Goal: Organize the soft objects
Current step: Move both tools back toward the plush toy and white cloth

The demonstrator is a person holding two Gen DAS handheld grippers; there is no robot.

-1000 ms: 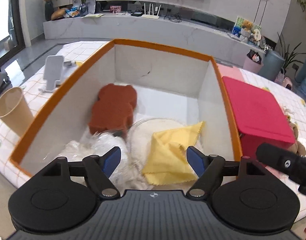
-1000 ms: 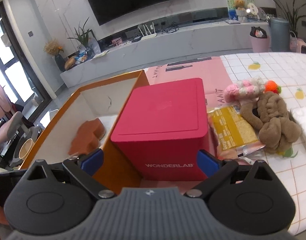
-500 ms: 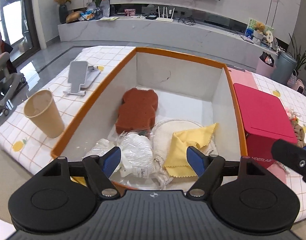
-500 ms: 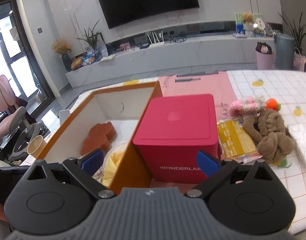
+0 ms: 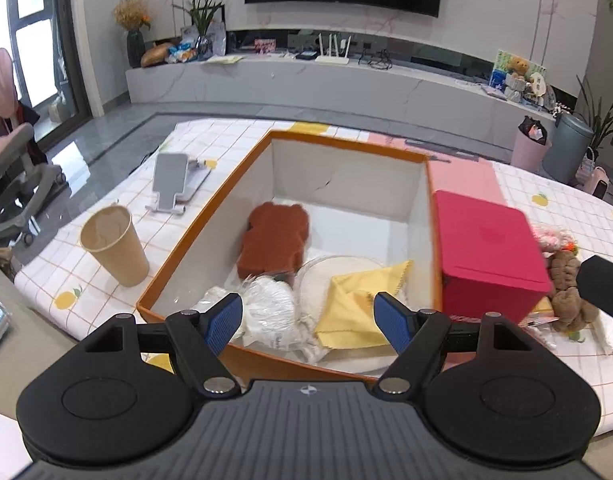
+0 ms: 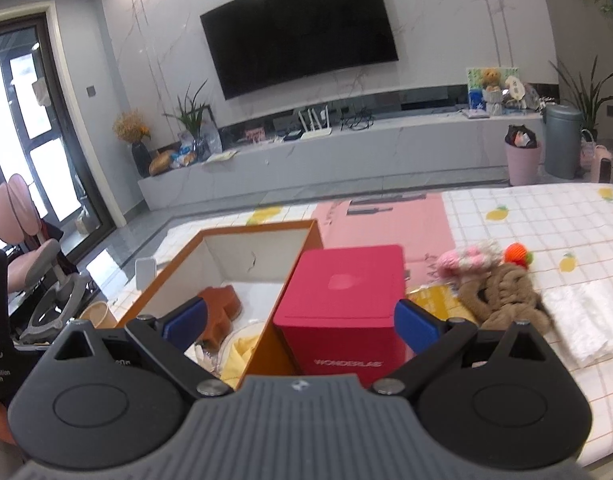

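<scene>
while both grippers hover with jaws wide and empty, the orange box (image 5: 234,184) holds several soft items. the right gripper (image 6: 300,322) should descend squarely over the brown plush (image 6: 502,300), closing gently.

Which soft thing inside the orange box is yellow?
The folded yellow cloth, at the near right of the orange-rimmed box; the bear-shaped sponge is brown, the bagged bundle white.
</scene>
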